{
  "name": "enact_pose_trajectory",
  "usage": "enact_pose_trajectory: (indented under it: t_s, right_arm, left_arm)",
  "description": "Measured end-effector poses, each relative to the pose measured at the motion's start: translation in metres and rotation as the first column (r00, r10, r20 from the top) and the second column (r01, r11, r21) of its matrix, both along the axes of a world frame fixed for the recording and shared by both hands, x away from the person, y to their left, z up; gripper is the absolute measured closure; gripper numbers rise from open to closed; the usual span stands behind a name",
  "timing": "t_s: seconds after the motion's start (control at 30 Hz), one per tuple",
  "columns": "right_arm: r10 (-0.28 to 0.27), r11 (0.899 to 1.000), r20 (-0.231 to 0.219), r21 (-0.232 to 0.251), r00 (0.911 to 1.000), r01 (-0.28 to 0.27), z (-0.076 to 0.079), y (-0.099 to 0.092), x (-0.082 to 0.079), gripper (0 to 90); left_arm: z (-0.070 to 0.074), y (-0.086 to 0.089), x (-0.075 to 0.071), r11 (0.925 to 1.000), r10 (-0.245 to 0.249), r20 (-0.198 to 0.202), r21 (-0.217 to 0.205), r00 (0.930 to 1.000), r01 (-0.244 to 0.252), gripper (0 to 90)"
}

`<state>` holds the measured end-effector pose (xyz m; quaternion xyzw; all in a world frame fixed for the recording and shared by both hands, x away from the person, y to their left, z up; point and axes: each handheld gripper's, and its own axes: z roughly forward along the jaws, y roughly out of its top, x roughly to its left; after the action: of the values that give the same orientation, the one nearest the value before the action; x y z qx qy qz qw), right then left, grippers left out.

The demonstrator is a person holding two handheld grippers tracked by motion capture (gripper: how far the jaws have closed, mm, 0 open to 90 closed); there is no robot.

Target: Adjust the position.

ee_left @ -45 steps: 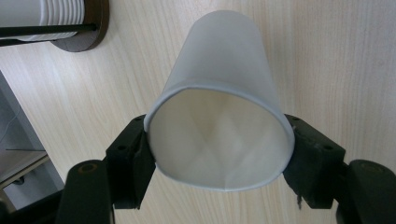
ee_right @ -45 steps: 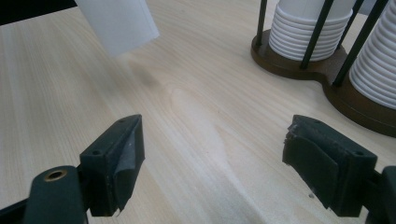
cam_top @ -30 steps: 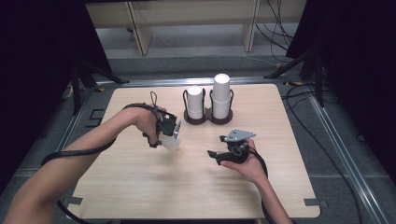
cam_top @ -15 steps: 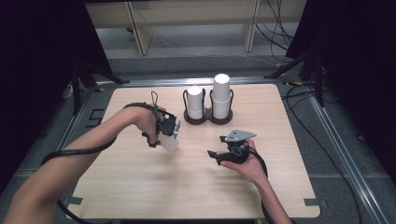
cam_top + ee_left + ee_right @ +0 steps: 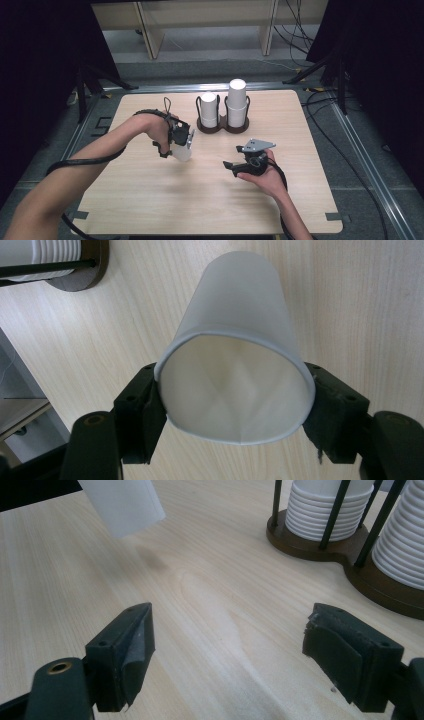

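Observation:
A white paper cup [image 5: 240,365] hangs just above the table with its closed end pointing down, and its mouth faces the left gripper's camera. My left gripper [image 5: 182,145] is shut on the cup [image 5: 183,150], its two black pads [image 5: 150,412] squeezing the rim from both sides. The same cup [image 5: 124,505] shows at the top left of the right gripper view. My right gripper [image 5: 229,166] lies low over the table to the right of the cup, pointing left. Its jaws stand wide apart with nothing between the pads [image 5: 137,647].
A dark wooden cup holder [image 5: 222,127] with thin black rods stands at the table's back middle. It holds two stacks of white cups [image 5: 209,110], the right stack [image 5: 237,102] taller. In the right gripper view the holder [image 5: 350,565] is close at the upper right.

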<state>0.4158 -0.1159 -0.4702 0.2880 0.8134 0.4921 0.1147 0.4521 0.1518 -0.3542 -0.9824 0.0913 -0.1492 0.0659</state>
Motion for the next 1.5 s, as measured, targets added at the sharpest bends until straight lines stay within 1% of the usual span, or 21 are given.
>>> enact_pose_trajectory:
  t_s: [0.03,0.1,0.13,0.2,0.23,0.3,0.33,0.43,0.5,0.53,0.6,0.7,0.73,0.9,0.93,1.07,1.13,1.2,1.33,1.47,1.5]
  right_arm:
    - [-0.024,1.0,0.031,-0.019,0.9992,0.025,0.001,-0.002,0.0,19.7]
    - [-0.022,1.0,0.026,-0.01,0.9994,0.022,0.001,-0.002,0.0,19.7]
    - [-0.025,1.0,0.044,-0.015,0.9987,0.026,0.001,-0.003,0.0,19.7]
    - [-0.026,1.0,0.032,-0.004,0.9992,0.026,0.0,-0.004,0.0,19.7]
    - [-0.033,0.999,0.035,-0.01,0.9988,0.033,0.0,-0.006,0.0,19.7]
    - [-0.044,0.999,0.015,0.001,0.9989,0.044,0.0,-0.01,-0.002,19.8]
    - [-0.044,0.999,0.024,0.004,0.9987,0.044,-0.001,-0.011,-0.001,19.7]
    - [-0.047,0.999,0.022,0.016,0.9987,0.046,0.0,-0.015,-0.001,19.7]
    - [-0.059,0.998,0.038,0.011,0.9976,0.058,0.0,-0.017,-0.001,19.7]
    - [-0.068,0.997,0.017,0.024,0.9976,0.068,0.0,-0.017,-0.003,19.7]
    - [-0.07,0.997,0.018,0.023,0.9974,0.07,0.0,-0.017,-0.003,19.7]
    - [-0.068,0.997,0.026,0.021,0.9973,0.068,0.001,-0.017,-0.003,19.6]
    - [-0.056,0.998,0.033,0.019,0.9979,0.056,0.001,-0.017,-0.002,19.7]
    - [-0.056,0.998,0.022,0.025,0.9982,0.055,0.002,-0.015,0.0,19.6]
    - [-0.056,0.998,0.035,0.033,0.9978,0.054,0.002,-0.014,0.001,19.6]
    - [-0.048,0.999,0.032,0.018,0.9983,0.048,0.002,-0.014,0.001,19.7]
    - [-0.055,0.998,0.014,0.021,0.9984,0.054,0.002,-0.014,-0.001,19.6]
    - [-0.06,0.998,0.031,0.016,0.9977,0.059,0.002,-0.015,-0.001,19.6]
    - [-0.057,0.998,0.002,0.023,0.9984,0.057,0.002,-0.014,-0.002,19.6]
    - [-0.064,0.998,0.038,0.016,0.9973,0.063,0.001,-0.014,0.0,19.6]
    - [-0.061,0.998,0.034,0.019,0.9976,0.06,0.0,-0.014,0.0,19.6]
  left_arm:
    - [0.0,0.0,0.0,1.0,0.001,0.001,0.003,1.0,-0.001,31.9]
    - [0.001,-0.001,0.001,1.0,-0.001,0.002,0.006,1.0,0.001,32.0]
    - [0.001,-0.001,0.001,1.0,-0.002,0.003,0.007,1.0,0.002,32.0]
    - [0.002,-0.002,0.001,0.9999,-0.004,0.003,0.012,1.0,0.004,32.0]
    - [0.003,-0.004,0.002,0.9998,-0.009,0.003,0.015,1.0,0.009,32.0]
    - [0.004,-0.005,0.002,0.9999,-0.01,0.0,0.014,1.0,0.01,32.0]
    - [0.004,-0.006,0.003,0.9999,-0.011,0.002,0.011,0.9999,0.011,32.0]
    - [0.003,-0.008,0.004,0.9997,-0.013,0.0,0.019,0.9999,0.013,32.0]
    - [0.002,-0.008,0.004,0.9993,-0.02,-0.004,0.03,0.9998,0.02,32.0]
    - [0.002,-0.009,0.004,0.9993,-0.019,-0.004,0.032,0.9998,0.019,32.0]
    - [0.001,-0.009,0.003,0.999,-0.021,-0.01,0.039,0.9997,0.022,32.0]
    - [-0.001,-0.009,0.002,0.9982,-0.027,-0.014,0.054,0.9995,0.028,32.0]
    - [-0.002,-0.009,0.001,0.9979,-0.03,-0.016,0.057,0.9994,0.031,32.0]
    - [-0.004,-0.007,0.0,0.9974,-0.019,-0.017,0.07,0.9997,0.021,32.0]
    - [-0.004,-0.006,0.0,0.9974,-0.02,-0.016,0.069,0.9997,0.021,32.0]
    - [-0.004,-0.004,0.0,0.9972,-0.013,-0.017,0.074,0.9998,0.014,32.0]
    - [-0.005,-0.003,0.001,0.9971,-0.015,-0.017,0.074,0.9997,0.017,32.0]
    - [-0.005,-0.002,0.001,0.9971,-0.013,-0.021,0.074,0.9997,0.015,32.0]
    - [-0.003,-0.002,0.002,0.9974,-0.012,-0.019,0.07,0.9997,0.014,32.0]
    - [-0.001,-0.003,0.003,0.9979,-0.011,-0.016,0.063,0.9998,0.012,32.0]
    - [0.0,-0.003,0.003,0.9978,-0.014,-0.017,0.064,0.9998,0.015,32.0]
